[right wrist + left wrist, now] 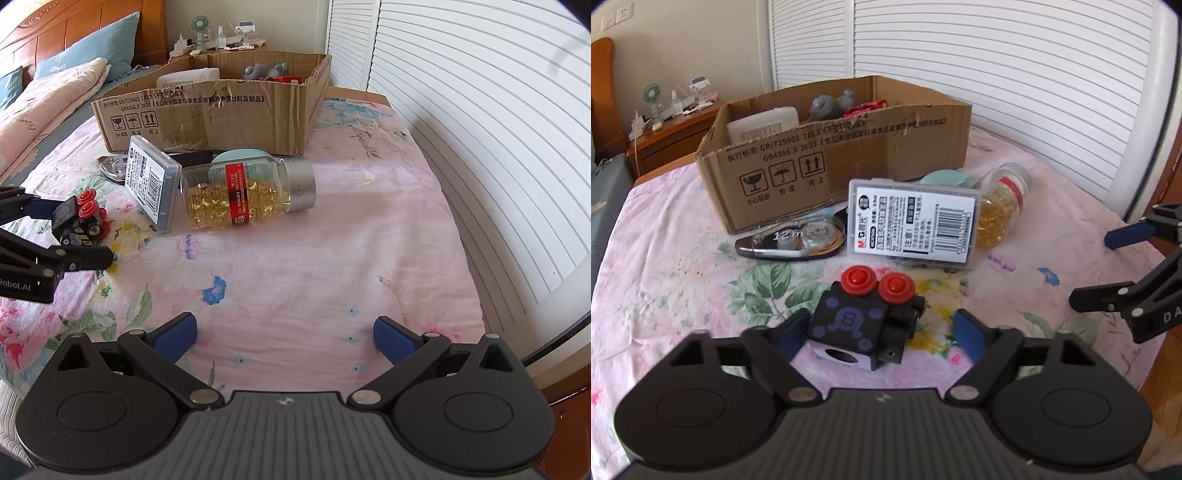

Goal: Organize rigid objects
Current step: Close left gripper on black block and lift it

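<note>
Left gripper (877, 334) with its blue-padded fingers (792, 334) set apart on either side of a small black toy block with two red buttons (866, 314); one pad lies against the block's side, the other stands clear of it with a gap. Just beyond the fingertips lie a clear plastic case (916, 225), a correction-tape dispenser (792, 240) and a capsule bottle (247, 192), with the cardboard box (834, 147) behind. Right gripper (284, 338), fingers wide apart and empty, over bare floral bedspread (295, 258).
</note>
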A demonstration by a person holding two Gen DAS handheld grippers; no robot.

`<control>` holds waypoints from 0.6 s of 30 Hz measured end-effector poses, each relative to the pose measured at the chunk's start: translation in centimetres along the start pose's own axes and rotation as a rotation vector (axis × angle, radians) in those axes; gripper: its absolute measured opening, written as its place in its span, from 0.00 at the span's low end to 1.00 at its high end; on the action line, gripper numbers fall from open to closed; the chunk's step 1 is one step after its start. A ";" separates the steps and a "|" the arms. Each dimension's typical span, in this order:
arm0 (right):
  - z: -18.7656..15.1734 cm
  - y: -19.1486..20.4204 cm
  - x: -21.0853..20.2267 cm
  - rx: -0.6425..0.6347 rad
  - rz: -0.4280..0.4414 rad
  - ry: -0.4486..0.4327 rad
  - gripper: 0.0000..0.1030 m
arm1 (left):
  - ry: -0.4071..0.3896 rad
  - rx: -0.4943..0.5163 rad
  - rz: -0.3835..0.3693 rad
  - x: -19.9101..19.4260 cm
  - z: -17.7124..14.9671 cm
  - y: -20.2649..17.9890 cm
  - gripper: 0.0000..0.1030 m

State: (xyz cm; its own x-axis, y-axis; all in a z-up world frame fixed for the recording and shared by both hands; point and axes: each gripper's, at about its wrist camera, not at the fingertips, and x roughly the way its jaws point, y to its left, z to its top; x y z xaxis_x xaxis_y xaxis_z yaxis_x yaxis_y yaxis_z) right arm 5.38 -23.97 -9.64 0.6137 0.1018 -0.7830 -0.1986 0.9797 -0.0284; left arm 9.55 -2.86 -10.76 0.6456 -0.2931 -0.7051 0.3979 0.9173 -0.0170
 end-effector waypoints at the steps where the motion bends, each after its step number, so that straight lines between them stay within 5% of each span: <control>1: 0.0 0.0 0.0 -0.001 0.000 0.000 1.00 | -0.003 -0.004 0.002 -0.1 0.0 0.1 0.66; 5: 0.2 0.1 0.1 0.000 -0.003 0.006 1.00 | -0.009 -0.040 0.017 -0.5 -0.1 1.0 0.49; 18: 4.0 1.1 -0.2 -0.089 0.084 -0.124 1.00 | -0.023 -0.178 0.076 -2.1 -1.5 4.2 0.48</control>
State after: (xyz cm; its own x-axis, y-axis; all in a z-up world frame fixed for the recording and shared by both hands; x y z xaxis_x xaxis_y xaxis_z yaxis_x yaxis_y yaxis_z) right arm 8.08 -22.25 -7.06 0.6805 0.2086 -0.7024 -0.3168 0.9482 -0.0253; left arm 8.88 1.98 -10.46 0.6847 -0.2257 -0.6930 0.2273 0.9696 -0.0912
